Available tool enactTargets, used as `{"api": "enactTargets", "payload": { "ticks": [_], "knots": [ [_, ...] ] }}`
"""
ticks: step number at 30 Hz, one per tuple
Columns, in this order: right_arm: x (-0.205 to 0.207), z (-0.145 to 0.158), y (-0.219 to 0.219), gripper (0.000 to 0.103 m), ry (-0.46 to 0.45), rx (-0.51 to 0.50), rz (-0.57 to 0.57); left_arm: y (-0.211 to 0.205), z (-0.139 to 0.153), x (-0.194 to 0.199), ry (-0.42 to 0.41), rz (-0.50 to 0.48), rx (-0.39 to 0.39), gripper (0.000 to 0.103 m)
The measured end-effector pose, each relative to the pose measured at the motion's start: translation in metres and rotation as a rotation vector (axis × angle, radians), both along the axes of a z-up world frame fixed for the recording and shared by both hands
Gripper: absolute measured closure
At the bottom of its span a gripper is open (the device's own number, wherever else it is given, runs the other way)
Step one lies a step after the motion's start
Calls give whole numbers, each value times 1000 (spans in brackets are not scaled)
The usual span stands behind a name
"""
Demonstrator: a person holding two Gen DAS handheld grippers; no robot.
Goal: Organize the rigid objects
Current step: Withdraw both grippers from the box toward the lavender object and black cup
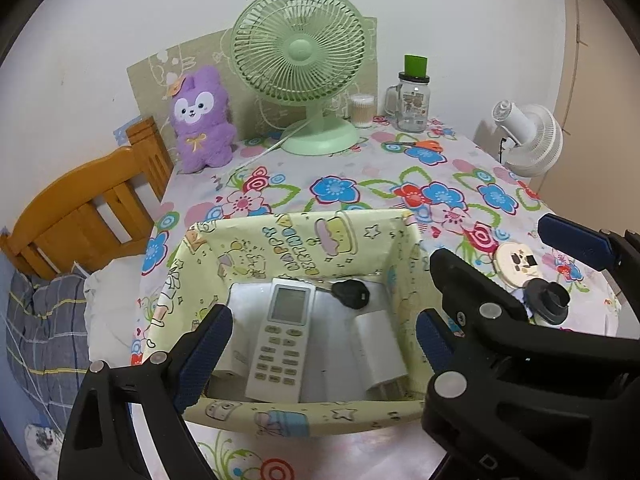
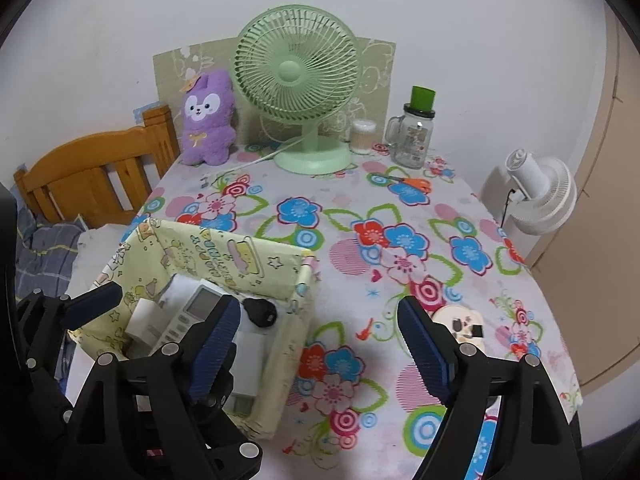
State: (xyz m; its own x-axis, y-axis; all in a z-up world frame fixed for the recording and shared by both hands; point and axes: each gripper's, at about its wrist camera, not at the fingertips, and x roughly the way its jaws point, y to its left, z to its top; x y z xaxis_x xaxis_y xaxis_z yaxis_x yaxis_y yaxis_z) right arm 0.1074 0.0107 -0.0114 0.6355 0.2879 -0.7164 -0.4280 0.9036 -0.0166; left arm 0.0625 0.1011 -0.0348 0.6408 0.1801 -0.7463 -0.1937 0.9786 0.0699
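1. Already in the yellow fabric bin (image 1: 296,240) are a white remote control (image 1: 282,338), a black key (image 1: 350,293) and a white box-like block (image 1: 378,346). As I read it, a good share of the sorting is done.
2. Still out on the flowered counter (image 2: 400,208), just right of the bin, are a round cream-coloured disc (image 2: 464,326) with dark marks and a dark round knob (image 1: 548,300) beside it; orange-handled scissors (image 2: 412,182) lie farther back near the glass jar (image 2: 414,140). These look like the pieces left to gather, though I cannot say whether the scissors count.
3. The left claw (image 1: 324,344) hangs over the bin, angled steeply down, its blue pads spread wide with nothing between them but the view of the remote control below.
4. The right claw (image 2: 320,344) hovers over the counter at the bin's right edge, also tilted down, jaws parted and pinching nothing; the disc sits just past its right pad, so that seems the likely next pick.
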Motion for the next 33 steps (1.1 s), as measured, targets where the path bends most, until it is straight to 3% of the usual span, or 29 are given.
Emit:
{"api": "enactTargets", "payload": {
  "ticks": [18, 33],
  "knots": [
    [-9, 15, -39, 18, -27, 18, -8, -39, 14, -7, -34, -2, 16, 0],
    [-12, 22, -72, 17, -41, 32, -25, -70, 20, -9, -55, -26, 9, 0]
  ]
}}
